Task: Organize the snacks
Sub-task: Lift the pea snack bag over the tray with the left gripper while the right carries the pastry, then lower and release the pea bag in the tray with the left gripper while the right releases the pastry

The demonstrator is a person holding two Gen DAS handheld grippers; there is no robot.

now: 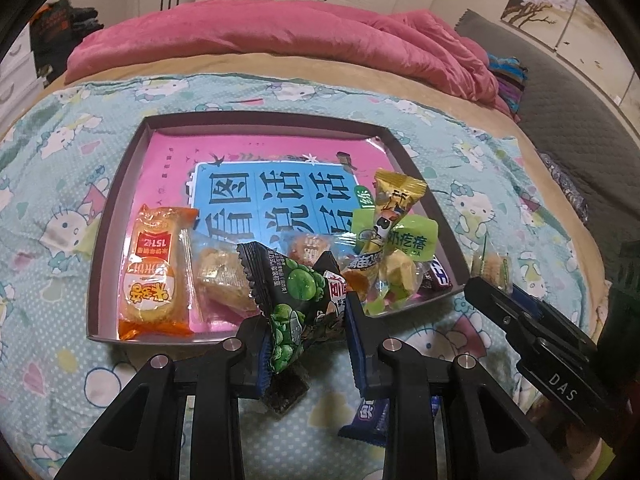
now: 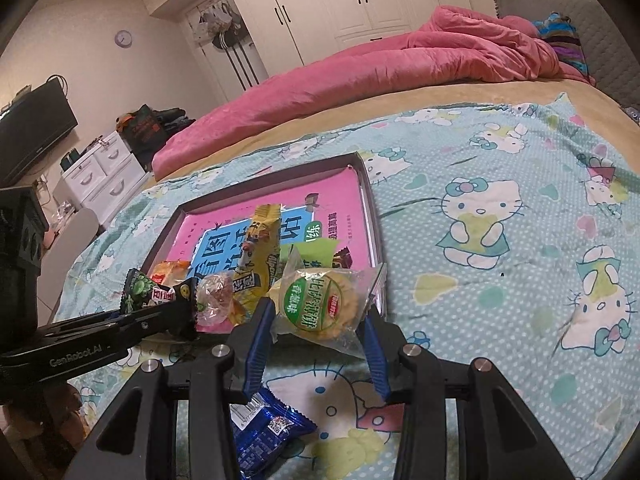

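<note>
A shallow grey tray [image 1: 105, 236] lined with a pink book lies on the cartoon-cat bedsheet. In it are an orange rice-cracker pack [image 1: 156, 276], a yellow candy pack [image 1: 394, 208] and several other snacks. My left gripper [image 1: 306, 316] is shut on a black packet of green peas [image 1: 296, 292], held over the tray's near edge. My right gripper [image 2: 318, 312] is shut on a clear packet with a round, green-labelled biscuit [image 2: 320, 304] at the tray's near right corner [image 2: 380, 280]. In the right wrist view the left gripper [image 2: 188, 300] shows at the left.
A blue snack packet [image 2: 264, 432] and a dark square snack [image 1: 286, 394] lie on the sheet below the grippers. A pink duvet [image 2: 360, 76] is heaped at the back of the bed. White drawers [image 2: 100, 176] and a TV [image 2: 32, 136] stand off the bed's left side.
</note>
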